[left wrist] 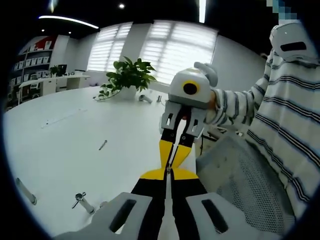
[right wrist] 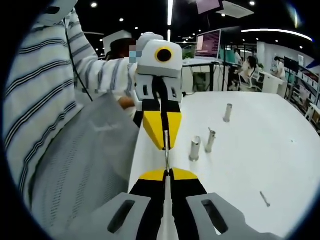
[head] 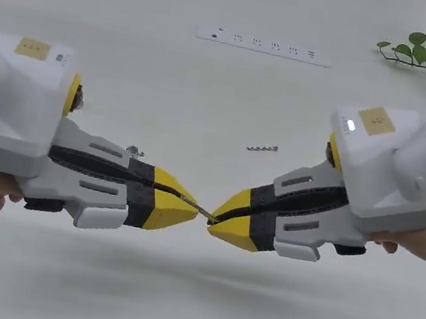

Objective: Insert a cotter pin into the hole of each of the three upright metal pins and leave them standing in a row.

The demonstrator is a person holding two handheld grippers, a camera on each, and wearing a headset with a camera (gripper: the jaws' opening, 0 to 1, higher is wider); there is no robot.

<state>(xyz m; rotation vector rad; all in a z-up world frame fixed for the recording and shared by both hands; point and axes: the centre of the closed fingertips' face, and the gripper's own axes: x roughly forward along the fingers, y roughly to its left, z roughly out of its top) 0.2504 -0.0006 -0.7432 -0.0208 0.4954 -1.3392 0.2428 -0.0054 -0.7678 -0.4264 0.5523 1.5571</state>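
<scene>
Table (head: 208,79) white. My left gripper (head: 193,212) and right gripper (head: 213,226) meet tip to tip over near edge. Both jaws pinched closed on one cotter pin (head: 200,208), which bridges them. Three metal pins (right wrist: 211,140) stand upright on table beyond. Spare cotter pin (head: 262,147) lies flat mid-table.

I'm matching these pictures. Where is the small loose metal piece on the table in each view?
Head view: the loose metal piece lies just right of centre.
Left gripper view: the piece lies left of centre.
Right gripper view: the piece lies lower right.
Shared landmark: thin pin held between left gripper and right gripper.
</scene>
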